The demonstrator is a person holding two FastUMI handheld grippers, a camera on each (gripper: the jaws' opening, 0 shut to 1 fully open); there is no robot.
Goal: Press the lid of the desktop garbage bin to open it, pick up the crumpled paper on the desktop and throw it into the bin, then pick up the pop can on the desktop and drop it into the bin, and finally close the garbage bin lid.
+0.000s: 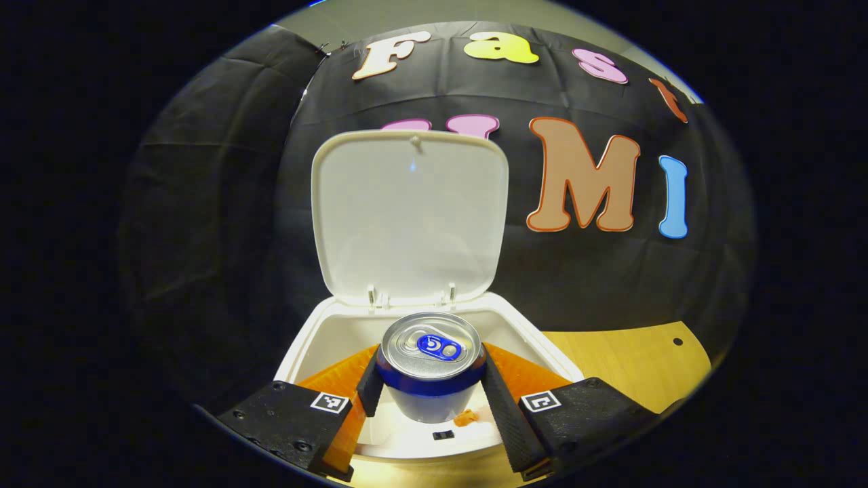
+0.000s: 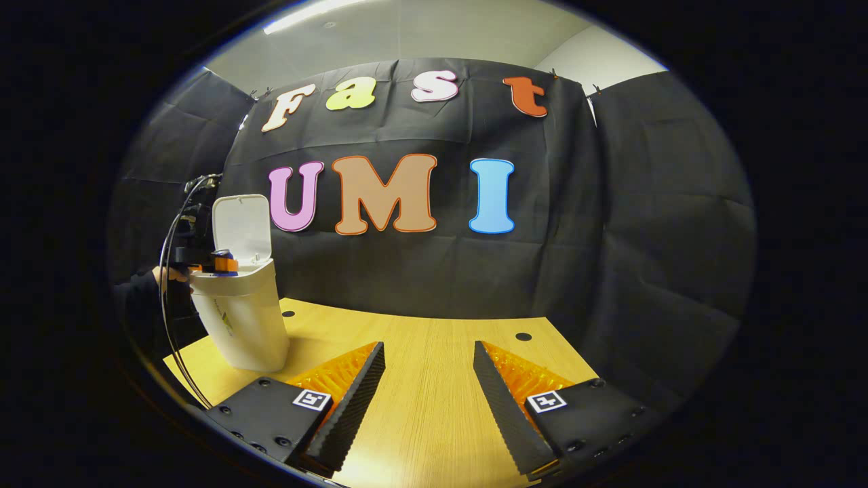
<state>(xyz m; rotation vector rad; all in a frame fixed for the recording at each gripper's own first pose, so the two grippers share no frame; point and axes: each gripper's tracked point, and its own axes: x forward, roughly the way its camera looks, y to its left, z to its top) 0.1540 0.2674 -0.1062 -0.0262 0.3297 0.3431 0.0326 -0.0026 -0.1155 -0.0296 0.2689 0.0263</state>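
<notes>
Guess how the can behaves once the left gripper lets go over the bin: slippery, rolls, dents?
The can is smooth metal, so probably slick between the left gripper fingers. It hangs upright over the open bin, so it should drop straight in. Being round, it would likely roll if laid sideways.

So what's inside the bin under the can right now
Below the pop can held by the left gripper, the open garbage bin shows a pale interior with a small orange scrap; the can covers the rest.
</notes>
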